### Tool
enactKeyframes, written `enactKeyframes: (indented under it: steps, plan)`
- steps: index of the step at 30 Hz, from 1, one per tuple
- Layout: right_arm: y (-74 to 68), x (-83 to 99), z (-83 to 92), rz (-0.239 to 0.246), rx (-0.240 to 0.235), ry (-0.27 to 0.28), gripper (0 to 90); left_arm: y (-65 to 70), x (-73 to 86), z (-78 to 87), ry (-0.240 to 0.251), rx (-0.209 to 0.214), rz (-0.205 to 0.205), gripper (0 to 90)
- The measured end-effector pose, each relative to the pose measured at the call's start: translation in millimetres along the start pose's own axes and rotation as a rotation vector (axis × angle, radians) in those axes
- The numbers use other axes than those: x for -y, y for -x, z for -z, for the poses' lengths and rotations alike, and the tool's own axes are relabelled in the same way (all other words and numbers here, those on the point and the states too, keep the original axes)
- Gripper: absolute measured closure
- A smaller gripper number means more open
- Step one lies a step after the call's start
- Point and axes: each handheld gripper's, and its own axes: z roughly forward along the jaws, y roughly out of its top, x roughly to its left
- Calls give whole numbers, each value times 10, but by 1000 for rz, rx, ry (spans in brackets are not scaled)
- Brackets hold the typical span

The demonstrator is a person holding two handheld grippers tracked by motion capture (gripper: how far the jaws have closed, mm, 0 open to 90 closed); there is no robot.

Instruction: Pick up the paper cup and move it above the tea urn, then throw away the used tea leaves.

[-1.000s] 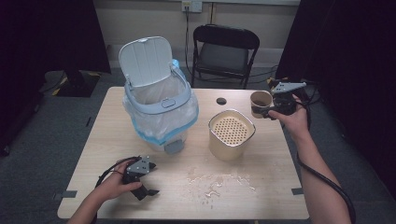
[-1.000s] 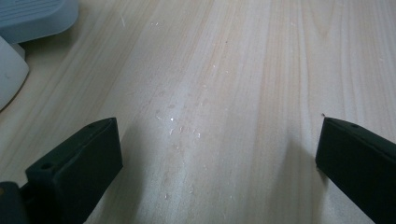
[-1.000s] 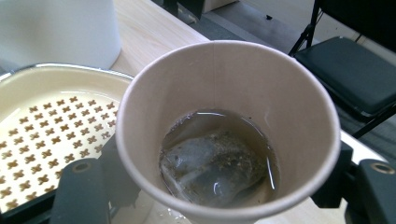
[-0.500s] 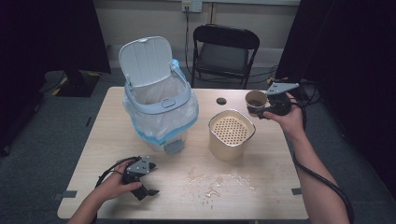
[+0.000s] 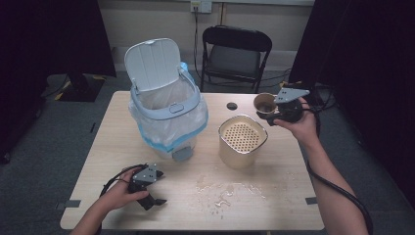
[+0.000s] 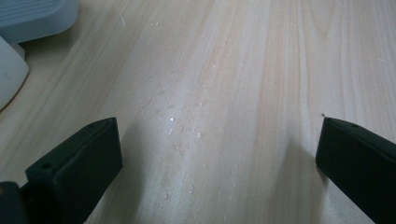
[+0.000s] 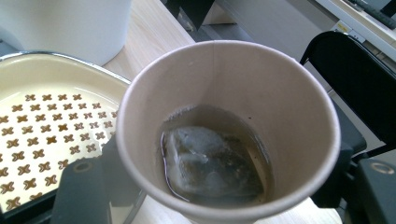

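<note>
Paper cup (image 5: 265,103) held above the table (image 5: 293,196), beside the perforated-lid container (image 5: 242,141).
Right gripper (image 5: 277,115) clamps it, mouth tilted toward the camera; left gripper (image 5: 152,201) gapes empty by the bin (image 5: 166,117).

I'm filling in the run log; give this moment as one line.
right gripper: shut on paper cup | cup: used tea bag, some liquid | beside strainer container | left gripper: open on table

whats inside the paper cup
A soaked tea bag lies at the bottom of the cup in a little brownish liquid. The bag covers most of the cup's floor, so anything under it is hidden.
</note>
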Motion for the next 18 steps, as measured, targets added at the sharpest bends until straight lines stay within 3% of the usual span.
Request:
enactKeyframes:
  steps: [11, 15, 18]
  plan:
    - [-85, -32, 1, 96, 12, -37, 285, 0, 0, 0, 0, 0, 1, 0]
    - [-105, -58, -10, 150, 19, -58, 286, 1, 0, -1, 1, -1, 0, 0]
    - [-157, -83, -28, 225, 27, -105, 287, 0, 0, 0, 0, 0, 0, 0]
